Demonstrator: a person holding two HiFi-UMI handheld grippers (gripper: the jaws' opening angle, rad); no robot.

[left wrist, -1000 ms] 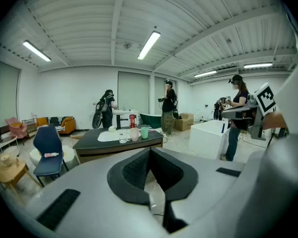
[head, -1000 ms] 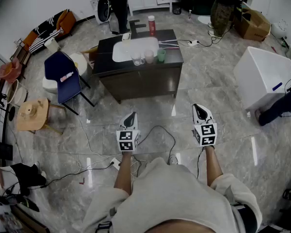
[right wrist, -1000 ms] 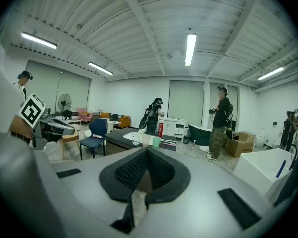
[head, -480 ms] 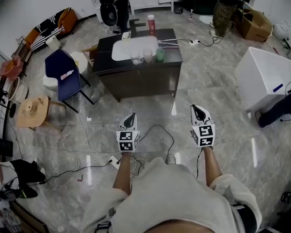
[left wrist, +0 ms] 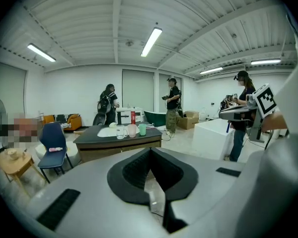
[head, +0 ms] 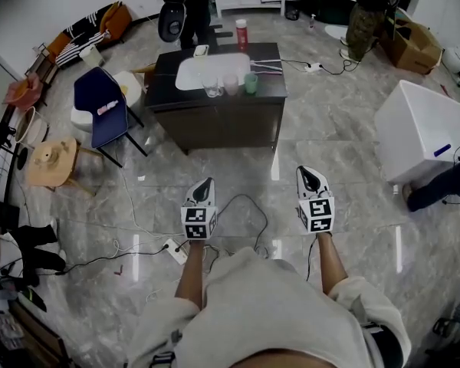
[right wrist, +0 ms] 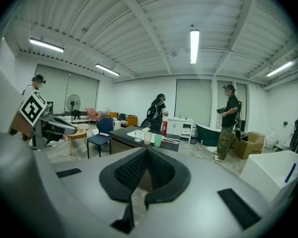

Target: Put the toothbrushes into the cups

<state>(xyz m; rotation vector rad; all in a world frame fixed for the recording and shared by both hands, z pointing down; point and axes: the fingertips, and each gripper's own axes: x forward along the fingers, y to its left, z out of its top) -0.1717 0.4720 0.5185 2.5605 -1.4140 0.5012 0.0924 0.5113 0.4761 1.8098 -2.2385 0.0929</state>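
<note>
The dark rectangular counter (head: 165, 90) stands well ahead of both grippers. The left gripper (head: 206, 182) and right gripper (head: 305, 172), each carrying a cube of black-and-white square markers, have their jaws together on nothing. A clear glass cup (head: 211, 88), pale pink cup (head: 231, 85) and green cup (head: 251, 83) line the counter's near edge. The thin pale toothbrushes (head: 267, 66) lie by its right edge.
</note>
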